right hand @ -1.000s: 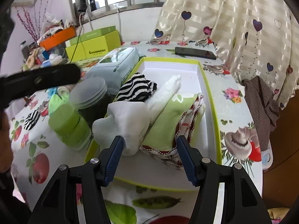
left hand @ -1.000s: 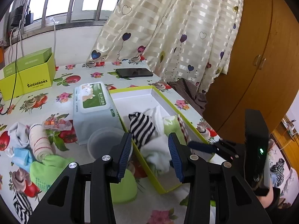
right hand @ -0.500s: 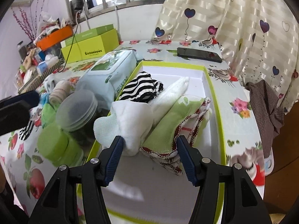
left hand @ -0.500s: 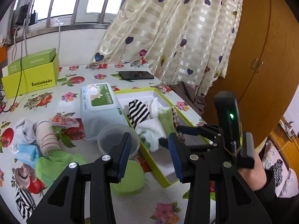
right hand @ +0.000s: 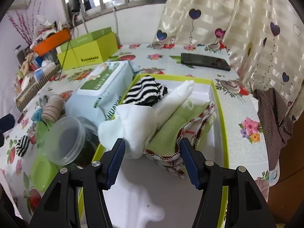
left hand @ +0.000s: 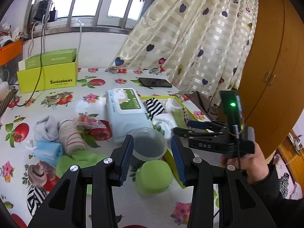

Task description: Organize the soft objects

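Note:
A green-rimmed white box (right hand: 221, 114) holds a black-and-white striped sock (right hand: 144, 92), white cloths (right hand: 136, 125) and a green cloth with red trim (right hand: 174, 129). The box also shows in the left wrist view (left hand: 187, 112). My right gripper (right hand: 153, 161) is open and empty just in front of the cloths, above the box; it also shows in the left wrist view (left hand: 182, 126). My left gripper (left hand: 152, 157) is open and empty above a clear tub (left hand: 149, 144). Loose on the table lie a grey cloth (left hand: 46, 127), a striped rolled sock (left hand: 70, 136), a blue cloth (left hand: 47, 150) and a green cloth (left hand: 76, 161).
A wet-wipes pack (left hand: 127, 114) lies left of the box. A green lidded container (left hand: 153, 176) sits by the clear tub. A yellow-green carton (left hand: 47, 76) and a phone (left hand: 154, 82) are further back. A brown checked cloth (right hand: 273, 121) hangs at the table's right edge by the curtain.
My left gripper has pulled back and left, away from the box, so more of the table shows. My right gripper has drawn back a little from the cloths in the box.

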`<action>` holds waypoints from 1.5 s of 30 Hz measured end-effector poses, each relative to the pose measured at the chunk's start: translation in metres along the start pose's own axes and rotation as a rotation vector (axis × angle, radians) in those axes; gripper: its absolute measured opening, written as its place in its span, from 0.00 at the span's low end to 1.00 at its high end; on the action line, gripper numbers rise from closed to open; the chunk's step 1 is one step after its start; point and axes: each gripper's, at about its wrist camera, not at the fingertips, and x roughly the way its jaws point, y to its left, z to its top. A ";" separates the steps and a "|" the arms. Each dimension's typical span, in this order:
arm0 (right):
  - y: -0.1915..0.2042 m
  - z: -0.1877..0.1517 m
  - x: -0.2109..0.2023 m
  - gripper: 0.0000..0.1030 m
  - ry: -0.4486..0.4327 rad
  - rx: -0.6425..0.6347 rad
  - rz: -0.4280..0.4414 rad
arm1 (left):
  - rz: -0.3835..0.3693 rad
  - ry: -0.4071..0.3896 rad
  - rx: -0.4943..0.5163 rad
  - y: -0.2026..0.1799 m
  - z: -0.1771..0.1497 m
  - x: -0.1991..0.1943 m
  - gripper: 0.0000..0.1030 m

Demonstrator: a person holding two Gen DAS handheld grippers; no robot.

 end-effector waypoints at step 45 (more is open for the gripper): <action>0.108 -0.033 -0.121 0.62 -0.157 -0.134 0.108 | 0.220 -0.032 -0.123 0.095 -0.058 -0.075 0.41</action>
